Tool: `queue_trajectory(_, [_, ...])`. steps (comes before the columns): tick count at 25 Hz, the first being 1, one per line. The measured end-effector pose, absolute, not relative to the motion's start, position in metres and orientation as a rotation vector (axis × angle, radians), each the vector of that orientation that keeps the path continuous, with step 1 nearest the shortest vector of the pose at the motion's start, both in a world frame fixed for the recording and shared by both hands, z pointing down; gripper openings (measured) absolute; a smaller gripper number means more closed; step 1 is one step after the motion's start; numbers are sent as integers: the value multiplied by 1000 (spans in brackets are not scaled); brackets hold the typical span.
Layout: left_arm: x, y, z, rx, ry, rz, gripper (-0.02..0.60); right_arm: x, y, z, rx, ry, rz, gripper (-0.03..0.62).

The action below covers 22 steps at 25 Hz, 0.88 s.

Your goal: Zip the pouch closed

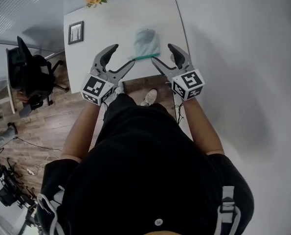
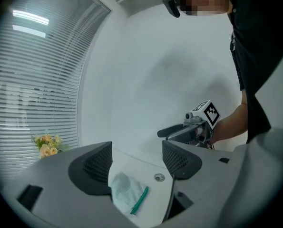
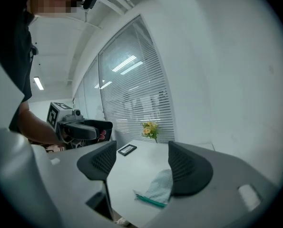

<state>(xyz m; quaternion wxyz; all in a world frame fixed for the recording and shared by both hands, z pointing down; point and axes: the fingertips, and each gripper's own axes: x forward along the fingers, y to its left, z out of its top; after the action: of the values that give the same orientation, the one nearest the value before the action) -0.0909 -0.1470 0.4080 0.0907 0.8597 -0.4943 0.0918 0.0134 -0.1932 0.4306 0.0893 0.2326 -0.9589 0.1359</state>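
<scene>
At far left, I see an office chair on the wood floor. A picture frame lies near the left edge of the white table. My left gripper hovers over the table's near edge, jaws spread, nothing between them. The pouch lies flat at that edge between the two grippers, its green zipper toward me. My right gripper is likewise released and empty, just beside the zipper's right end.

White table, wood floor
</scene>
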Motion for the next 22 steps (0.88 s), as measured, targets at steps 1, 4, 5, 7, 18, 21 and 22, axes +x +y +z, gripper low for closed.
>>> queue_trajectory(1, [-95, -154, 413, 2557, -1446, 281, 325, 10, -197, 435, 703, -2839, 411, 348])
queue_trajectory(4, [-104, -168, 431, 2580, -1358, 323, 325, 1, -205, 450, 755, -2792, 423, 348])
queue_trajectory(5, [-107, -172, 437, 2591, -1325, 341, 325, -2, -208, 455, 777, -2774, 431, 348])
queue_trajectory(7, [-115, -182, 450, 2604, -1262, 377, 325, -8, -214, 468, 822, -2733, 463, 348])
queue_trajectory(18, [-130, -201, 558, 2596, -925, 703, 324, -31, -224, 548, 947, -2542, 603, 342])
queue_trajectory(21, [-129, -197, 594, 2597, -828, 846, 324, -35, -220, 569, 953, -2505, 637, 342])
queue_trajectory(22, [-129, -195, 606, 2597, -797, 890, 324, -36, -219, 577, 953, -2494, 647, 342])
